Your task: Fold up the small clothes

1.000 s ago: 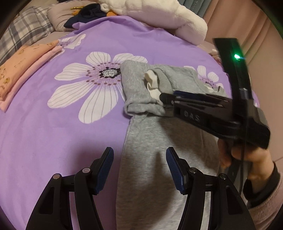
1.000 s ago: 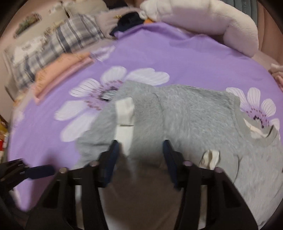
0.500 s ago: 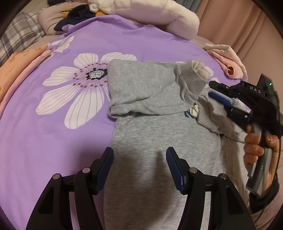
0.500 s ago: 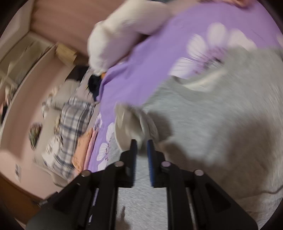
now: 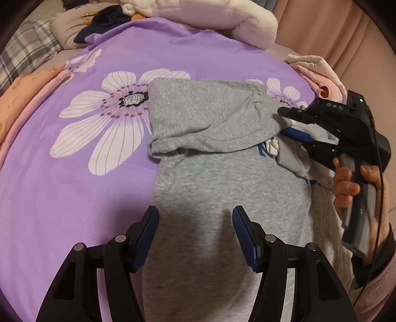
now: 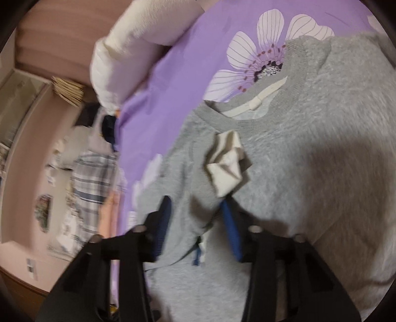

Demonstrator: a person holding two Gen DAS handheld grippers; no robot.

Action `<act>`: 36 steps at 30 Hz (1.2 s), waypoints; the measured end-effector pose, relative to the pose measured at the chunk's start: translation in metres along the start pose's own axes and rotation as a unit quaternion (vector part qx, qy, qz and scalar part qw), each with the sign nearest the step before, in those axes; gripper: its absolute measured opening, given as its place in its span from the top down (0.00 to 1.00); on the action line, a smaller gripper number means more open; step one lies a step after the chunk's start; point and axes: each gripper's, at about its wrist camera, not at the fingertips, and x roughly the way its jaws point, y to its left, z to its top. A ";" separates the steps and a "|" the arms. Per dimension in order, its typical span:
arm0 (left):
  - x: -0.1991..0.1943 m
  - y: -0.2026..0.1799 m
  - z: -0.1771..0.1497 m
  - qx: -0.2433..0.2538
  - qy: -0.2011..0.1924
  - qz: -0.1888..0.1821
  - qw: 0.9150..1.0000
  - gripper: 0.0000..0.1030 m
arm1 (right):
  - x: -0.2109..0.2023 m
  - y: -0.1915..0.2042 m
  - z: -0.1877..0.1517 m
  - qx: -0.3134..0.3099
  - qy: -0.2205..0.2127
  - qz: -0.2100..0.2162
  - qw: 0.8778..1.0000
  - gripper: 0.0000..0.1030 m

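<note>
Grey sweatshirt [image 5: 222, 188] lies flat on the bed, on the purple flowered sheet [image 5: 74, 185]. One sleeve [image 5: 205, 119] is folded across the chest; its white-lined cuff [image 6: 226, 163] sits just in front of the right gripper's jaws in the right wrist view. Neckline [image 6: 250, 109] with white tape faces the big flower print.

Left gripper [image 5: 195, 235]: jaws wide open, holding nothing, hovering above the lower body of the sweatshirt, blue pads either side of its left edge.

Right gripper [image 6: 198, 223]: jaws parted with fabric between them, not clamped; right wrist view is motion-blurred, so contact with the pads is unclear. From the left wrist view it sits at the sweatshirt's right side, near the cuff, tilted, with the right hand [image 5: 351, 185] on the handle.

Around it: white plush pillow [image 5: 222, 19] at the head of the bed, pink folded garment [image 5: 319, 76] at the right edge, orange-pink folded cloth [image 5: 22, 99] at the left, plaid fabric [image 5: 22, 54] beyond it.
</note>
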 end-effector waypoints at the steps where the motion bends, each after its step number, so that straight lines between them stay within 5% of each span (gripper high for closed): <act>1: 0.000 0.001 0.000 -0.001 0.000 0.001 1.000 0.41 | 0.005 0.000 0.004 -0.001 0.002 -0.004 1.000 0.67; 6: 0.001 0.005 0.000 -0.006 0.001 0.004 1.000 0.41 | 0.013 -0.001 0.019 0.000 -0.007 -0.023 1.000 0.68; 10: 0.000 0.005 0.000 -0.006 0.003 0.006 1.000 0.41 | 0.009 0.020 0.018 -0.059 -0.020 -0.061 0.996 0.86; 17: -0.003 0.006 0.002 -0.010 0.000 0.009 1.000 0.41 | -0.087 0.058 0.024 -0.132 -0.143 -0.005 0.981 0.87; 24: -0.004 -0.002 0.004 -0.001 0.001 0.011 1.000 0.41 | -0.120 -0.002 0.016 -0.103 -0.152 -0.087 0.979 0.87; 30: -0.004 -0.018 0.020 0.013 0.001 0.002 1.000 0.41 | -0.090 -0.048 -0.001 -0.080 -0.054 -0.118 0.988 0.76; 32: -0.005 -0.026 0.028 0.018 -0.003 -0.013 1.000 0.41 | -0.097 -0.047 -0.005 -0.096 -0.064 -0.120 0.986 0.71; 36: -0.002 -0.033 0.041 0.001 0.002 -0.056 0.998 0.41 | -0.116 -0.056 0.002 -0.078 -0.081 -0.081 0.990 0.47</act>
